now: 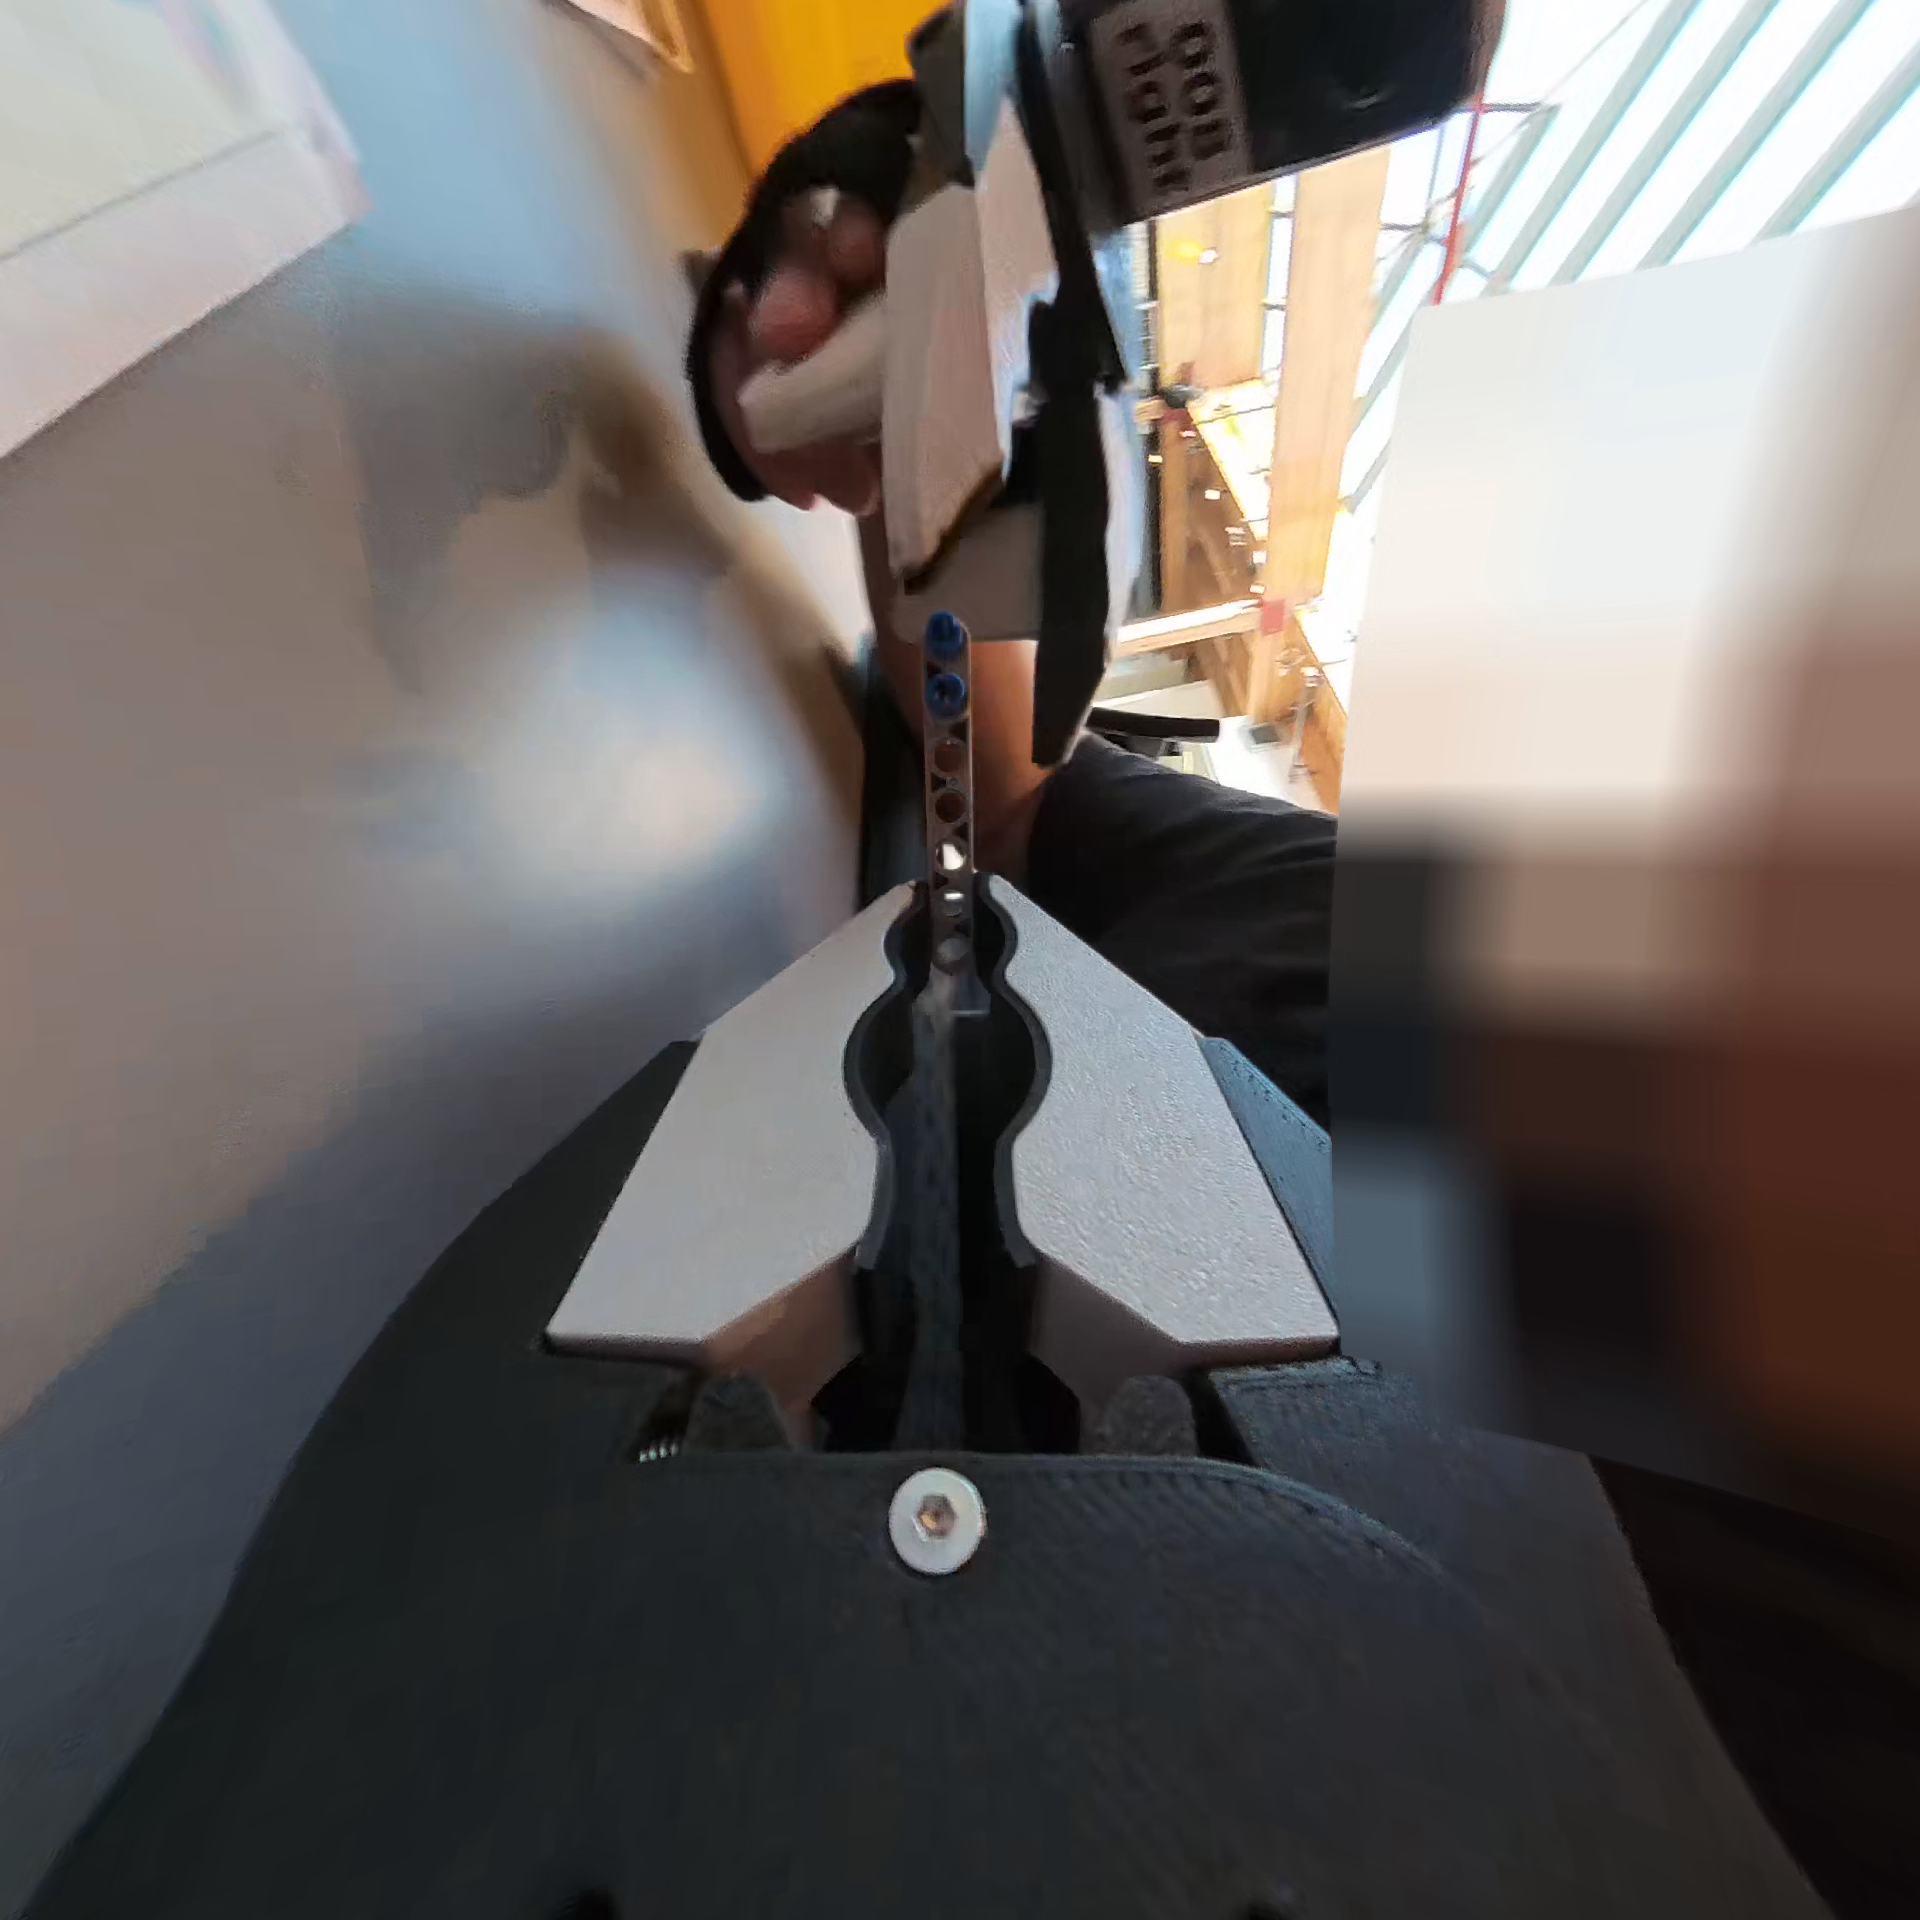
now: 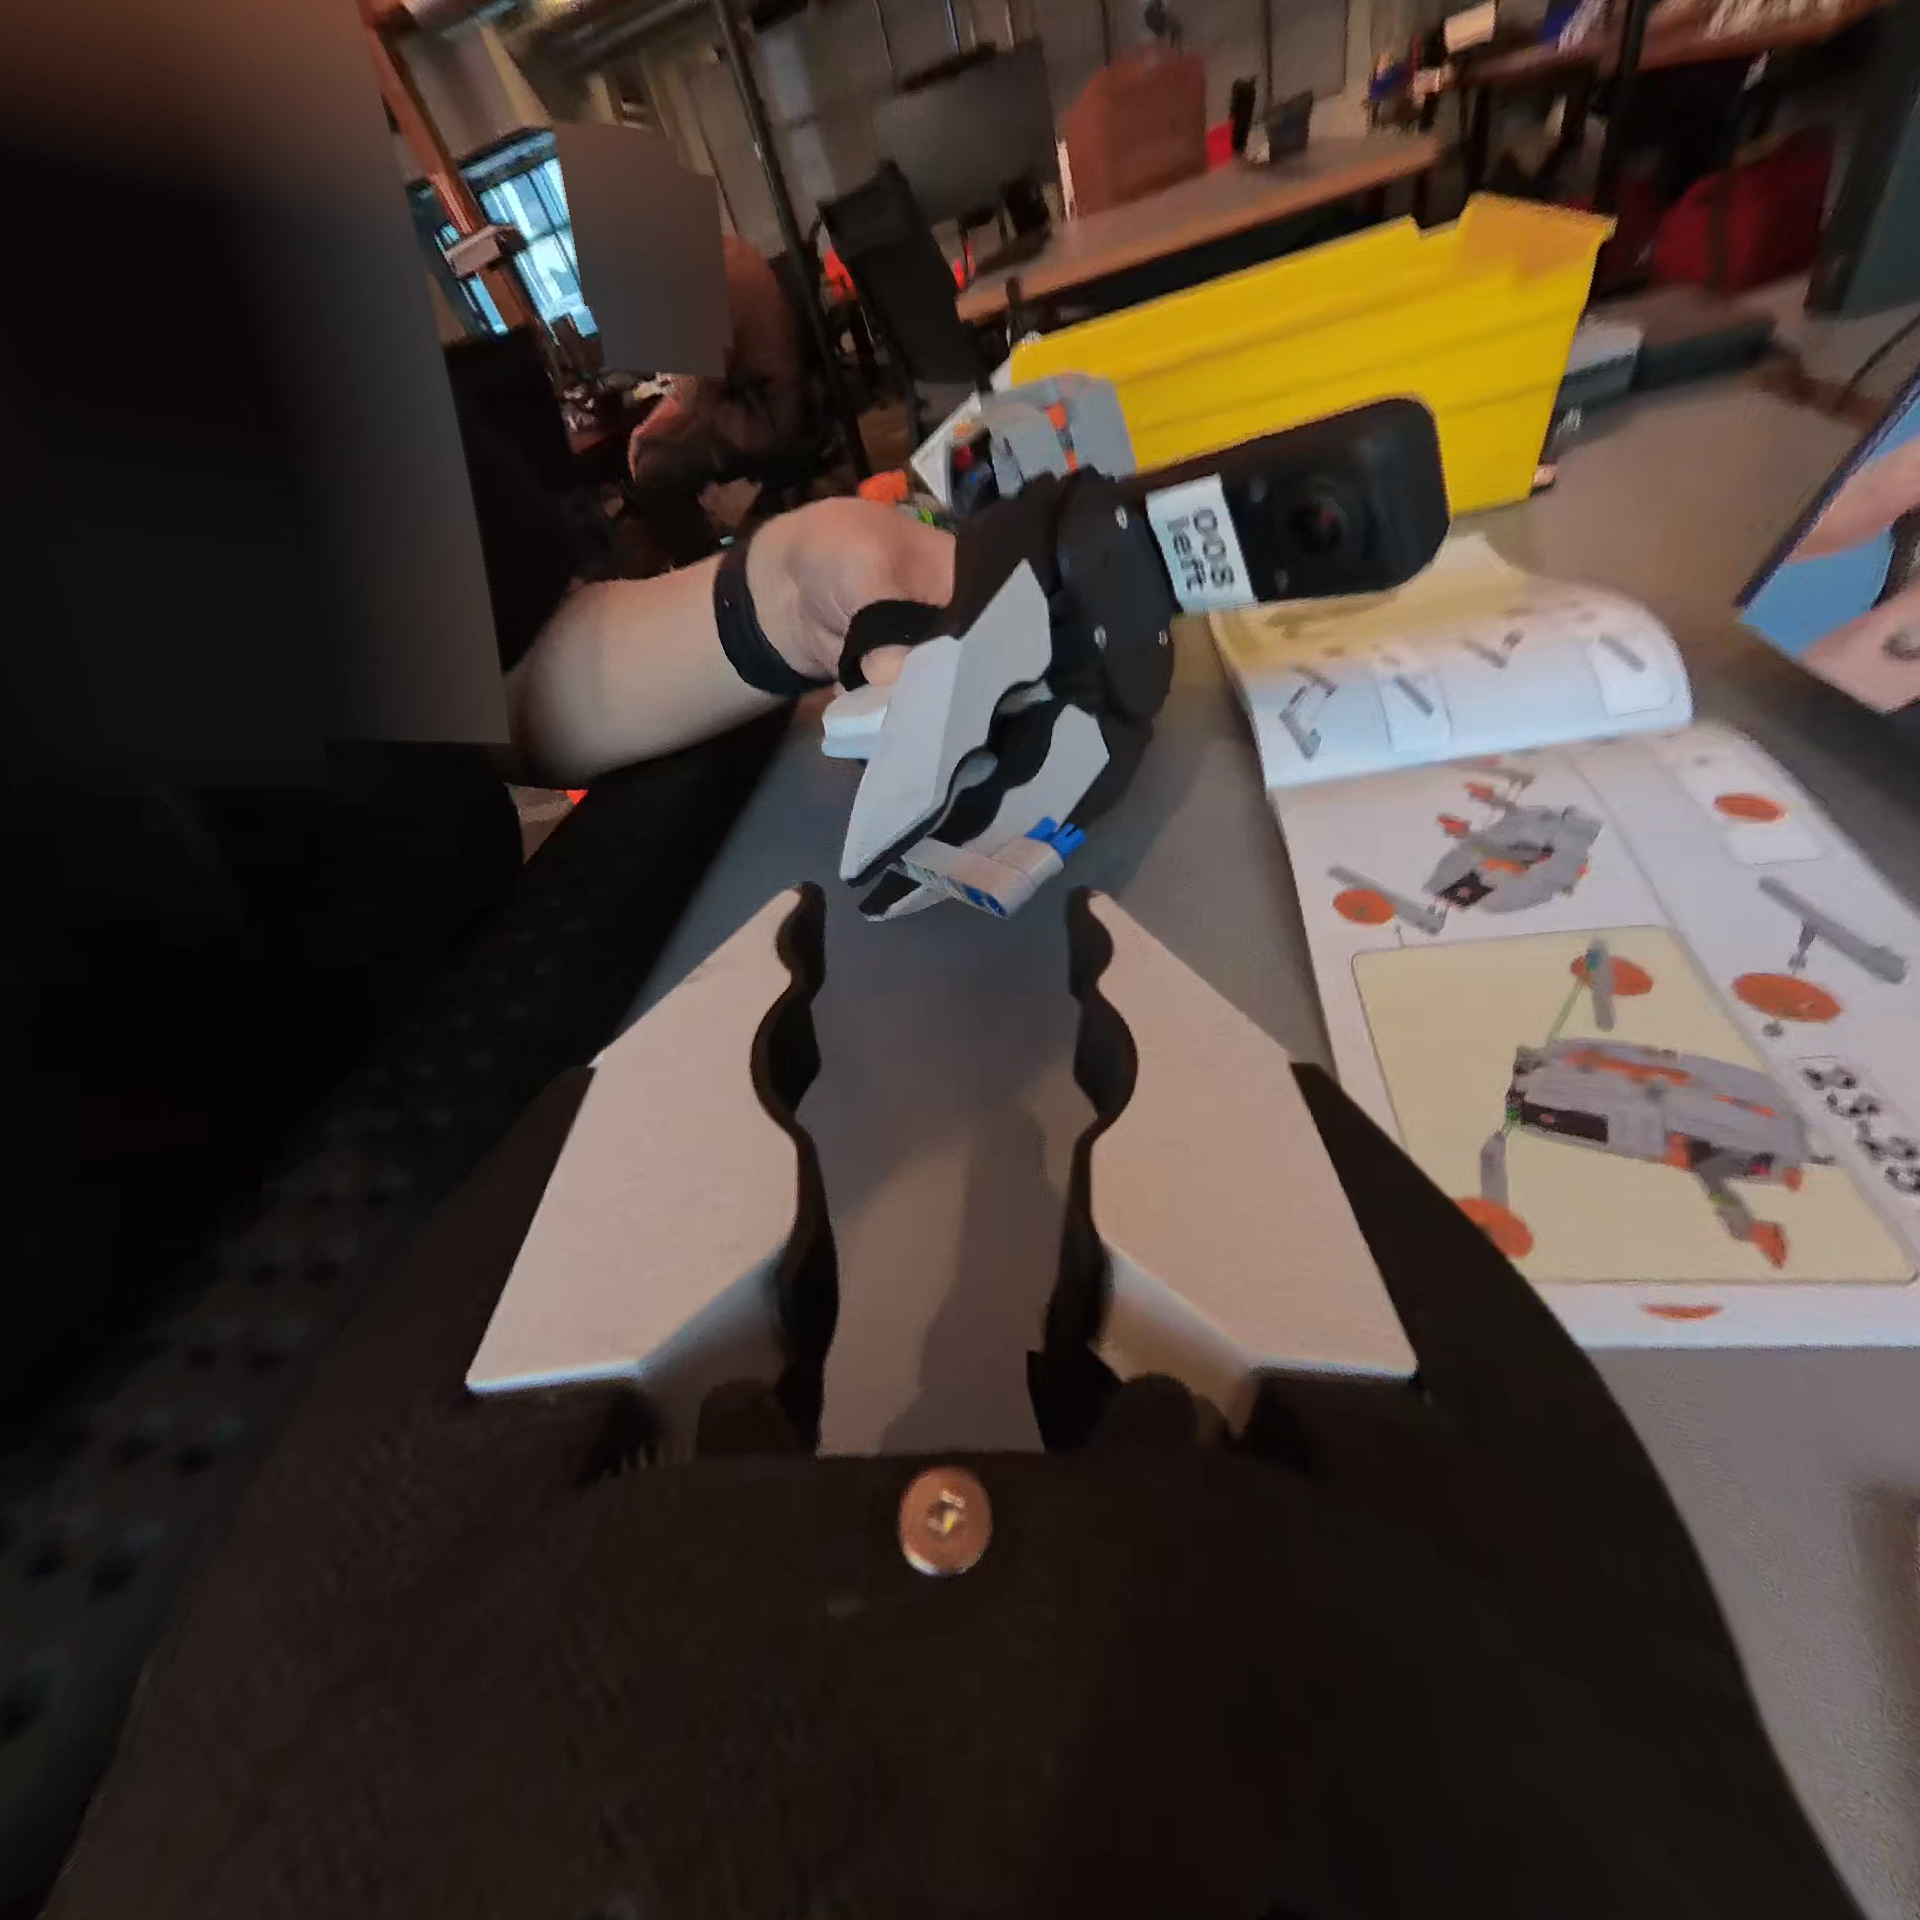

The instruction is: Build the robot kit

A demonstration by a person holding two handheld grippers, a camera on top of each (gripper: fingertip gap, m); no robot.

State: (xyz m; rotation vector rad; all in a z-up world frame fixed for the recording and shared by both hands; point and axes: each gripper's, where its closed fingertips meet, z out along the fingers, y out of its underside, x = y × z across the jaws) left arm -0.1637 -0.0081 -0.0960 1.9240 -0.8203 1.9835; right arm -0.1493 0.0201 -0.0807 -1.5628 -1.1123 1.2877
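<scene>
My left gripper (image 1: 948, 899) is shut on a thin grey beam with holes (image 1: 948, 800), which sticks straight out past its tips. Two blue pins (image 1: 943, 665) sit in the beam's far end. In the right wrist view the left gripper (image 2: 883, 883) hangs tilted above the grey table (image 2: 935, 1039), with the beam (image 2: 966, 883) and the pins (image 2: 1055, 836) just beyond my right gripper's tips. My right gripper (image 2: 945, 914) is open and empty. One of its grey fingers (image 1: 940, 395) shows past the beam's end in the left wrist view.
An open instruction booklet (image 2: 1558, 987) lies on the table to the right. A yellow bin (image 2: 1351, 343) stands behind, with a partly built grey and orange model (image 2: 1049, 426) in front of it. A blue box (image 2: 1849, 561) is at the right edge. A person's hand (image 2: 831, 582) grips the left gripper. My two grippers' fingertips are within a few centimetres of each other.
</scene>
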